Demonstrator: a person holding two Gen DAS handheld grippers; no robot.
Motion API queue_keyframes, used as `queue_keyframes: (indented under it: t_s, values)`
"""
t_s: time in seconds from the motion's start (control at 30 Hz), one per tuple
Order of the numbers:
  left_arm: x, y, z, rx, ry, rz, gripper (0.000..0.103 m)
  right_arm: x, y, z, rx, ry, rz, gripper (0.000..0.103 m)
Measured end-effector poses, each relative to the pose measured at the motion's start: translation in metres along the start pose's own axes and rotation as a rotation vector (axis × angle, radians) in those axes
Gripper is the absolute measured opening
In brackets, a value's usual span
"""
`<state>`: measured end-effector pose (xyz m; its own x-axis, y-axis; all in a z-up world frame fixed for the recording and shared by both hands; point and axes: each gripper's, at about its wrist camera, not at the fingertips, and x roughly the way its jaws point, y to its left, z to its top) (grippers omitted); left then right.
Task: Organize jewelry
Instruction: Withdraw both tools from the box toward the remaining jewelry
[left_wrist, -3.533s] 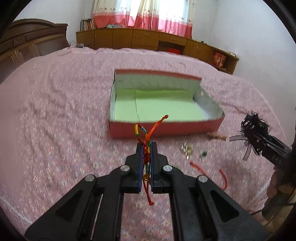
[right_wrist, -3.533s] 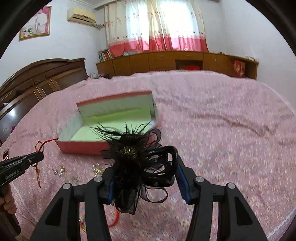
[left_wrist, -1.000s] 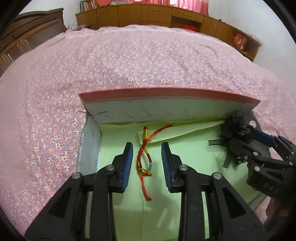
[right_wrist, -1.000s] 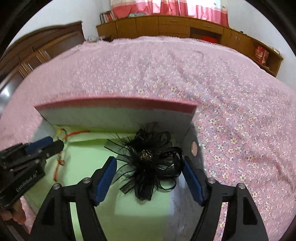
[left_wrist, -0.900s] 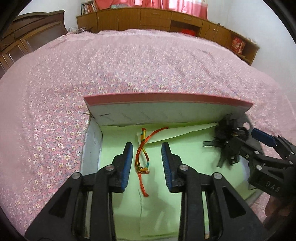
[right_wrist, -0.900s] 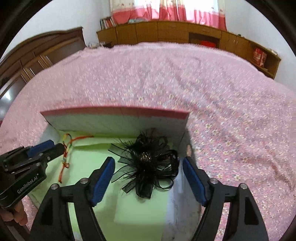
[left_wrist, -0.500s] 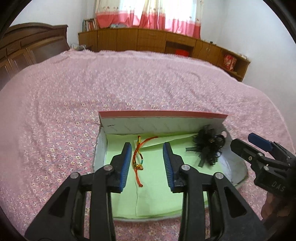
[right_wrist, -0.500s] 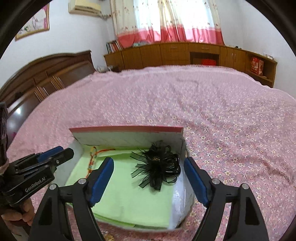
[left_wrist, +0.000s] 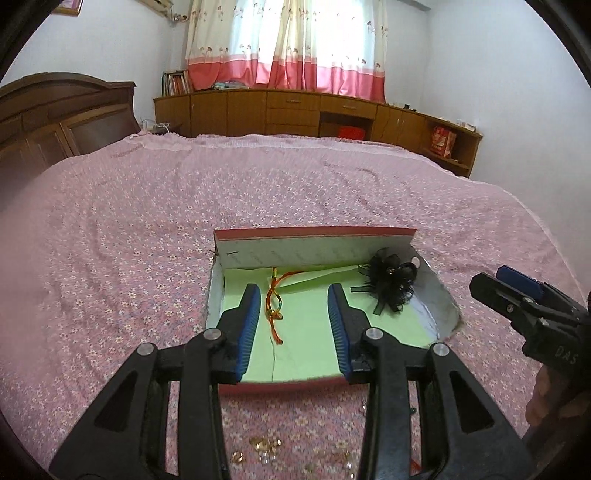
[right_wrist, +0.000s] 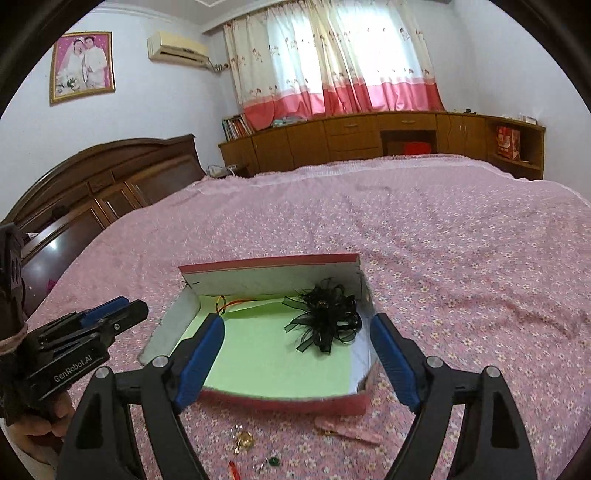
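Left wrist view
Your left tool: spread wide and holding nothing, poised above the near half of the box.
Box: red outside, green lining, sitting on the bed; its far wall stands upright, and this is your landmark.
Red cord bracelet: inside the box, lying on the lining towards the left and far side; it shows between your two fingers but touches neither.
Black feather hair clip: inside the box at the far right corner, against the right wall.
Your right tool: outside the box, off its right wall, seen side-on; from here you cannot tell how its fingers stand.
Gold trinkets: loose on the bed just in front of the box's near wall.

Right wrist view
Your right tool: spread wide and empty, over the near part of the box.
Black feather hair clip: in the box's far right area on the green lining, clear of both fingers.
Red cord bracelet: at the box's far left corner, partly hidden behind your left finger.
Your left tool: outside the box's left wall, seen from the side.
Gold ring piece: on the bed in front of the box's near wall.
Green bead: nearer to you than the gold piece.
Pink clip: on the bed in front of the box's near right corner.
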<state>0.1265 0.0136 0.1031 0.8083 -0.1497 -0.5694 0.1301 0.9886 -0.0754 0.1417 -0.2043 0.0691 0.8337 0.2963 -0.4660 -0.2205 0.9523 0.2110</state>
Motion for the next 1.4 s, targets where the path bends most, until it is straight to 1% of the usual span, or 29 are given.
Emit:
queue_keyframes:
  t_s: [0.1,0.2,0.4,0.73,0.93,1.1,1.33,1.4]
  values:
    - [-0.010,0.002,-0.007,-0.007,-0.004,-0.009,0.030,-0.013,-0.003,-0.007,0.005,-0.021,-0.004,0.083]
    - [-0.017,0.003,-0.013,-0.007,0.001,-0.011,0.030,-0.023,-0.007,-0.015,0.018,-0.025,-0.008,0.083]
    - [-0.022,0.009,-0.031,-0.014,0.054,-0.024,0.031,-0.037,-0.017,-0.032,0.038,-0.004,-0.025,0.084]
    - [-0.011,0.020,-0.063,-0.033,0.156,0.011,0.031,-0.026,-0.027,-0.066,0.079,0.093,-0.056,0.084]
    - [0.001,0.026,-0.081,-0.055,0.228,0.028,0.031,-0.020,-0.031,-0.077,0.089,0.132,-0.072,0.084]
    - [0.012,0.031,-0.096,-0.088,0.286,0.024,0.030,-0.016,-0.032,-0.082,0.097,0.154,-0.076,0.084]
    - [0.022,0.037,-0.109,-0.134,0.332,0.003,0.029,-0.011,-0.034,-0.090,0.111,0.184,-0.081,0.084]
    - [0.024,0.036,-0.112,-0.129,0.338,0.000,0.029,-0.010,-0.035,-0.091,0.114,0.191,-0.082,0.084]
